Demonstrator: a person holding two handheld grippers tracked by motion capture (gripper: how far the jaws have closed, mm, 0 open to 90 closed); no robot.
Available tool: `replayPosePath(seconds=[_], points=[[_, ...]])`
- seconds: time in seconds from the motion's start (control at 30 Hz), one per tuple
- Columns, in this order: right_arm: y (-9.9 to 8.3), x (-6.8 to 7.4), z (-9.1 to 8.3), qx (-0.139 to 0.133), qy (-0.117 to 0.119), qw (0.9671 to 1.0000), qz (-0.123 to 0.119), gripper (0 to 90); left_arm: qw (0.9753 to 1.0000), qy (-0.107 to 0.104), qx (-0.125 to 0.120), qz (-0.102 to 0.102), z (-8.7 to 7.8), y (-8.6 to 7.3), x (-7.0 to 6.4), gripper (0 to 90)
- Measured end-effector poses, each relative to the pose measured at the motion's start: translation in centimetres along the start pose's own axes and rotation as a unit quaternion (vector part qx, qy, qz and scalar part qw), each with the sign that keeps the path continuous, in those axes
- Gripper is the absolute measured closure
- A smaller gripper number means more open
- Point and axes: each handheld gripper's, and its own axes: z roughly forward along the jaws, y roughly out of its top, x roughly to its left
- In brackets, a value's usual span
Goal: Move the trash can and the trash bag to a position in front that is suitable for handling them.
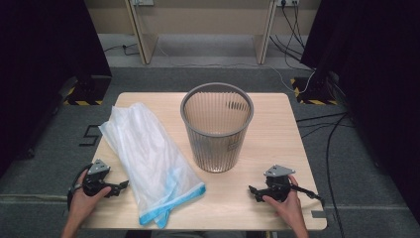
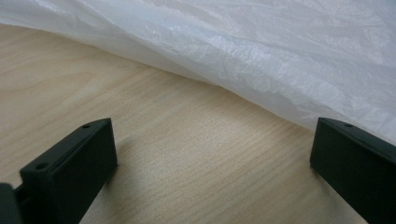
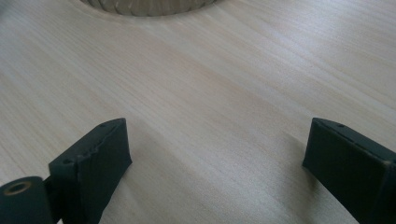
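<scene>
Overhead, a light wooden table [image 1: 277, 134] sat in the middle of a grey carpeted floor. A grey ribbed wastebasket [image 1: 217, 126] stood upright near the table's centre, its round mouth open and its inside bare. To its left lay a translucent white plastic bag [image 1: 148, 158], flattened and stretched diagonally from the far left of the table toward the near edge, where its blue-trimmed end [image 1: 171, 201] rested. The bag and the basket sat near each other but apart.

A person's hands came in from the bottom. The left hand [image 1: 84, 198] held the left gripper [image 1: 119, 187] low at the table's near left, just beside the bag's long edge. In the left gripper view, its two black jaws stood wide apart with nothing between them but bare wood, and the bag's crinkled edge [image 2: 261, 60] lay just ahead of them.

The right hand [image 1: 287, 203] held the right gripper [image 1: 253, 191] at the near right, well clear of the basket. In the right gripper view, its jaws were likewise spread wide and empty over the wood, with the basket's base [image 3: 149, 5] at the top edge.

Black cables [image 1: 327, 129] trailed over the floor to the right of the table.
</scene>
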Motion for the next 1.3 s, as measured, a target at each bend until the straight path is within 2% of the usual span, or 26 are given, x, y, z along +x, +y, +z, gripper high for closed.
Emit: replayPosePath(seconds=[0.17, 0.27, 0.37, 0.43, 0.47, 0.5, 0.57, 0.6, 0.63, 0.67, 0.73, 0.87, 1.03, 1.17, 1.3], points=[[0.0, -0.1, 0.0, 0.0, 0.001, 1.0, -0.001, 7.6, 0.9999, -0.009, 0.001, 0.008, 0.1, 0.1, 0.2, 0.0], [0.1, -0.2, -0.1, -0.008, -0.002, 1.0, 0.001, 17.2, 0.9998, -0.015, 0.001, 0.011, 0.1, 0.1, 0.3, 0.0], [0.2, -0.3, -0.1, -0.008, -0.002, 0.9999, 0.01, 15.2, 0.9997, -0.018, 0.0, 0.015, 0.0, 0.1, 0.4, 0.3], [0.3, -0.2, -0.2, -0.011, -0.005, 0.9999, 0.011, 15.3, 0.9992, -0.033, -0.019, 0.011, -0.3, 0.1, 0.6, 7.7], [0.4, -0.2, -0.3, -0.017, -0.004, 0.9998, 0.012, 15.2, 0.9986, -0.043, -0.03, 0.005, -0.5, 0.3, 0.8, 22.1], [0.5, -0.2, -0.5, -0.021, -0.004, 0.9997, 0.013, 15.2, 0.9983, -0.046, -0.037, 0.0, -0.7, 0.4, 0.8, 23.7], [0.7, -0.2, -0.7, -0.027, -0.007, 0.9995, 0.014, 15.2, 0.9981, -0.036, -0.051, -0.001, -1.5, 1.0, 0.7, 10.8], [0.9, -0.2, -0.9, -0.033, -0.008, 0.9994, 0.012, 15.2, 0.9977, -0.033, -0.059, 0.005, -1.9, 1.3, 0.6, 17.6], [1.0, -0.1, -1.0, -0.036, -0.007, 0.9992, 0.013, 15.2, 0.9972, -0.033, -0.067, 0.007, -2.4, 1.8, 0.5, 19.4], [1.3, -0.1, -1.2, -0.042, -0.006, 0.999, 0.01, 15.2, 0.9967, -0.032, -0.074, 0.008, -2.7, 2.2, 0.4, 13.3], [1.7, 0.0, -1.4, -0.048, -0.004, 0.9988, 0.009, 15.2, 0.9954, -0.039, -0.087, 0.012, -3.2, 2.9, 0.0, 16.8], [2.7, 0.2, -1.7, -0.059, -0.005, 0.9982, 0.001, 15.2, 0.9931, -0.052, -0.103, 0.02, -3.5, 4.4, -1.5, 14.7], [4.0, 0.3, -1.7, -0.07, -0.003, 0.9975, -0.009, 15.2, 0.99, -0.078, -0.114, 0.027, -2.8, 6.4, -3.0, 14.7], [4.8, 0.6, -1.6, -0.075, -0.001, 0.9971, -0.018, 15.4, 0.989, -0.081, -0.119, 0.031, -1.9, 7.8, -3.8, 14.7], [5.9, 0.8, -1.4, -0.078, 0.0, 0.9966, -0.024, 15.6, 0.9889, -0.087, -0.114, 0.036, -0.5, 9.2, -4.6, 14.7]])
